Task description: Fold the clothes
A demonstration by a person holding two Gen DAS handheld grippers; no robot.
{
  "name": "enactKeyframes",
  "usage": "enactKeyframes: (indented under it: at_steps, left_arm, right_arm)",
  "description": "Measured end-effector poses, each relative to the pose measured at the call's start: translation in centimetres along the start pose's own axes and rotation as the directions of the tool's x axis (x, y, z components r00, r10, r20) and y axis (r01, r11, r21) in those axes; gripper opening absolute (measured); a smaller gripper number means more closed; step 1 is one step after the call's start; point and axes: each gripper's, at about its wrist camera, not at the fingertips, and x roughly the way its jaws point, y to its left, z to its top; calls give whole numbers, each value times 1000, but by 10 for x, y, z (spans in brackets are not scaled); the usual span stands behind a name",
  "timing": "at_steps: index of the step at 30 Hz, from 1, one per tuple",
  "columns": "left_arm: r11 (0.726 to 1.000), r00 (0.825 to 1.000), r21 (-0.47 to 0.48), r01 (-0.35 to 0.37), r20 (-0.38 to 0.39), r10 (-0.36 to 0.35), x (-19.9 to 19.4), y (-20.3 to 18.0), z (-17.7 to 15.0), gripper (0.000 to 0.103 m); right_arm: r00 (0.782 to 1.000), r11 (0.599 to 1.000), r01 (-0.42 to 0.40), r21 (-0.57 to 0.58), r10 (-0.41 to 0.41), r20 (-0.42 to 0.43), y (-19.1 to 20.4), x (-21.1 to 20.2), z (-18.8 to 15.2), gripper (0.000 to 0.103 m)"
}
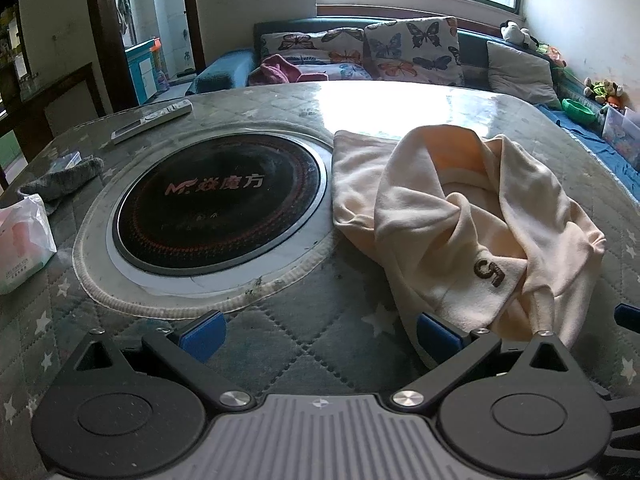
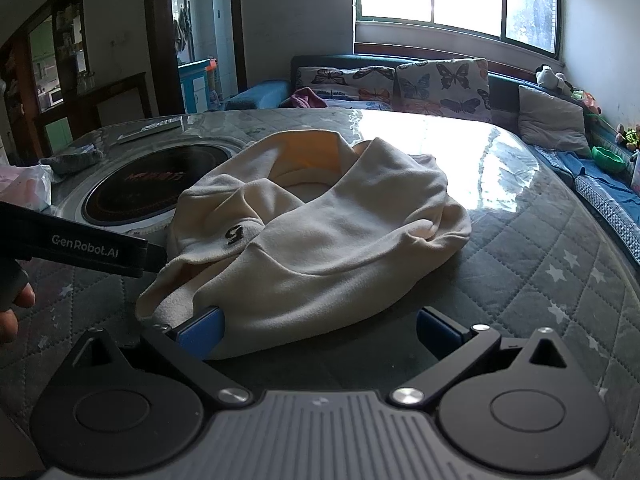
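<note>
Cream garment [image 2: 320, 232] crumpled on quilted table [image 2: 540, 280]; both claws agape.

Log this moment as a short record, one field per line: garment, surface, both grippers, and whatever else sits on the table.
garment: cream sweatshirt, crumpled in a heap, dark logo facing up
surface: quilted star-print table cover
left gripper: open, right finger at the garment's near edge
right gripper: open, left finger touching the garment's near edge
built-in cooktop: black round plate, left of the garment
other items: remote control, grey cloth, tissue pack
</note>
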Motion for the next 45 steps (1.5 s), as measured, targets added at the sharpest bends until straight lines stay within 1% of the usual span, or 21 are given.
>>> enactKeyframes:
  at_steps: [45]
  left_arm:
    - [1000, 1000, 7, 8, -9, -8, 1, -6, 3, 103]
  right_arm:
    - [1000, 1000, -10, 7, 10, -1, 1, 3, 3, 103]
